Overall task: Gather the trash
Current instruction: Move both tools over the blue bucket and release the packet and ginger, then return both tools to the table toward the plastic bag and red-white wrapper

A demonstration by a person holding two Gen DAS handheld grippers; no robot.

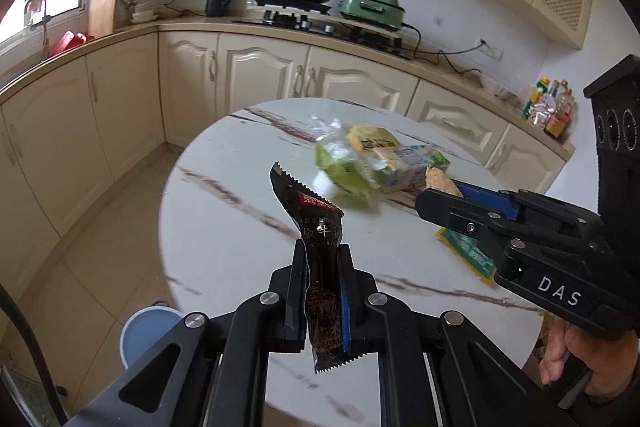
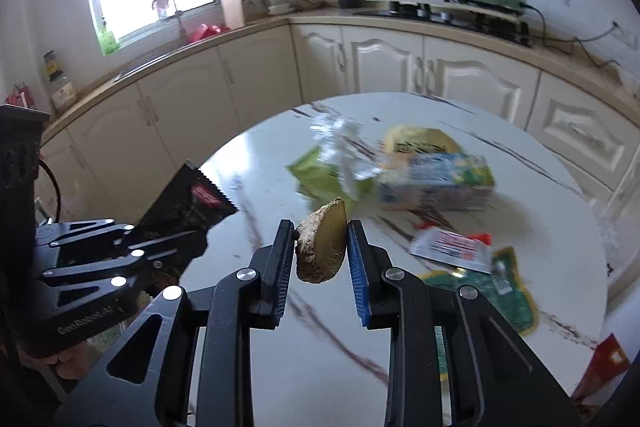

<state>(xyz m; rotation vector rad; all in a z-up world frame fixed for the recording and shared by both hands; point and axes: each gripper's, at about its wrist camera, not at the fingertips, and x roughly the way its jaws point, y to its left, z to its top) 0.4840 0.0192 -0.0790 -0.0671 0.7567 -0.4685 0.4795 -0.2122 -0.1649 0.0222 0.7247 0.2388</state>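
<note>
Left gripper (image 1: 320,259) clamped on a black wrapper (image 1: 316,239): glossy foil, crinkled, saw-toothed at both ends, upper end leaning toward eleven o'clock, lower end hanging out below the jaws. Right gripper (image 2: 320,239) pinching a food scrap (image 2: 322,247), a lumpy wedge with rough tan skin on one side and a smooth, yellow-green cut face on the other, held between a black ribbed pad and a blue ribbed pad (image 2: 358,267). Both held above a round table (image 1: 224,227), glossy white with brown marble-like veins. At twelve to one o'clock from the left gripper, a blurred heap on the tabletop: a light green packet (image 1: 340,171), crumpled clear plastic (image 1: 328,131), a yellow packet (image 1: 370,139) and a boxy blue-and-green carton (image 1: 412,163) lying on its side, all touching or overlapping. At three o'clock from the right gripper, a flat white sachet (image 2: 452,247) with red print, overlapping the top edge of a flat dark green wrapper (image 2: 508,299) with a wavy yellow border. Seen from the right wrist, the black wrapper sticking up at ten o'clock, gripped by matte black jaws. At seven o'clock in the left view, a round blue bin (image 1: 148,331) on the tiled floor beside the table. At five o'clock in the right view, something red (image 2: 604,363) beyond the table edge, too cropped to identify.
</note>
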